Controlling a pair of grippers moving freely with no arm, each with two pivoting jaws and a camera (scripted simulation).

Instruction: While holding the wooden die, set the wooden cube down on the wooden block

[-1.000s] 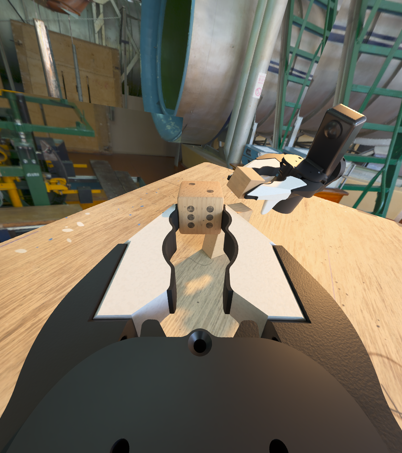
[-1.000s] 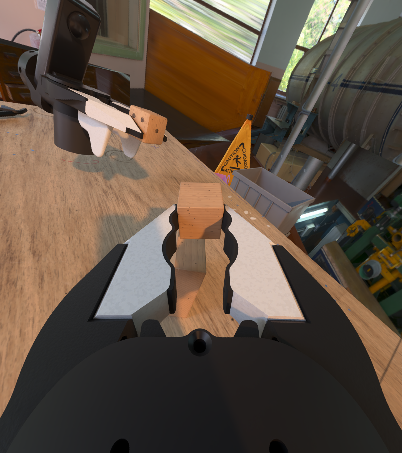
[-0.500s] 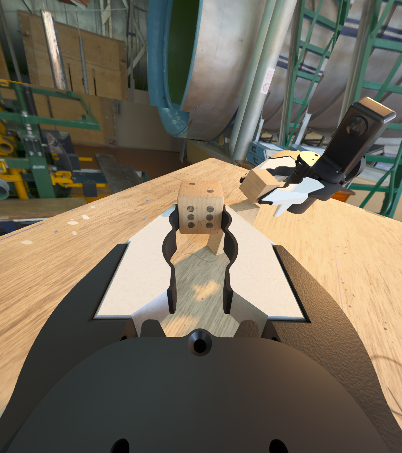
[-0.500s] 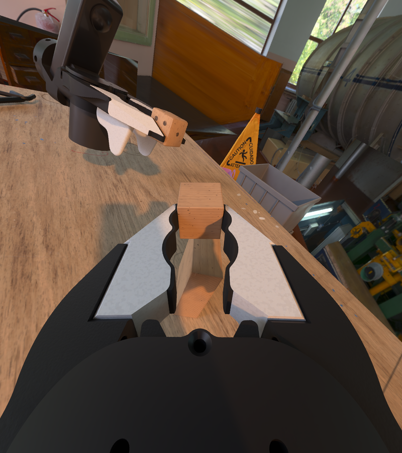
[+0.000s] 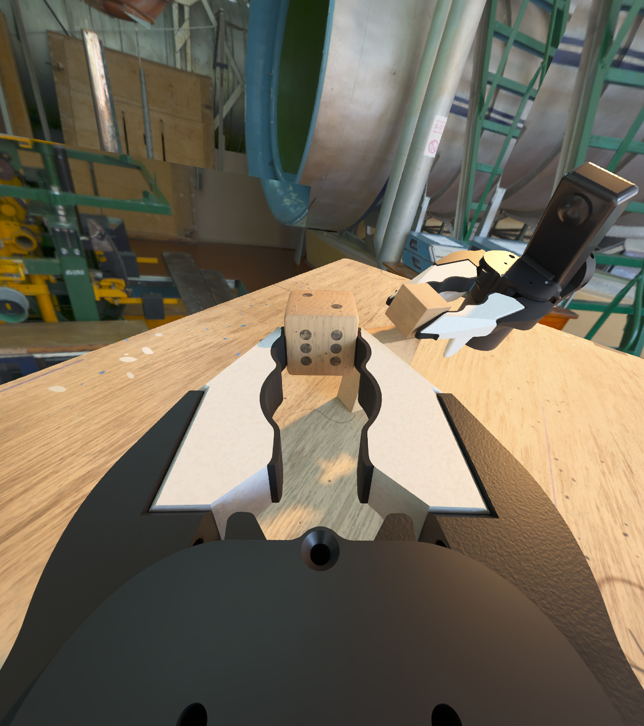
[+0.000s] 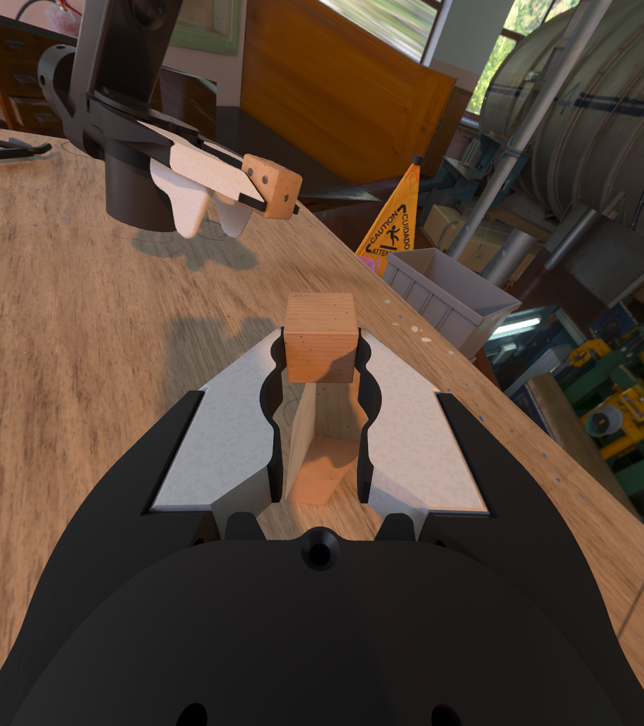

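Observation:
My left gripper (image 5: 319, 341) is shut on the wooden die (image 5: 319, 334), held above the wooden table (image 5: 77, 451). My right gripper (image 6: 319, 341) is shut on the plain wooden cube (image 6: 319, 338), held above the wooden block (image 6: 320, 444), which lies on the table between my fingers. In the left wrist view the right gripper (image 5: 407, 318) holds the cube (image 5: 414, 314) above the block (image 5: 350, 393), part hidden behind the die and my right finger. In the right wrist view the left gripper (image 6: 273, 188) holds the die (image 6: 273, 184) at the upper left.
The table's edge runs diagonally at the right in the right wrist view, with a grey bin (image 6: 446, 290) and a yellow caution cone (image 6: 391, 224) beyond it. A dark tool (image 6: 2, 151) lies at the far left on the table (image 6: 57, 334).
My right gripper has moved with the cube closer over the block. In the right wrist view the left gripper with the die appears nearer and larger.

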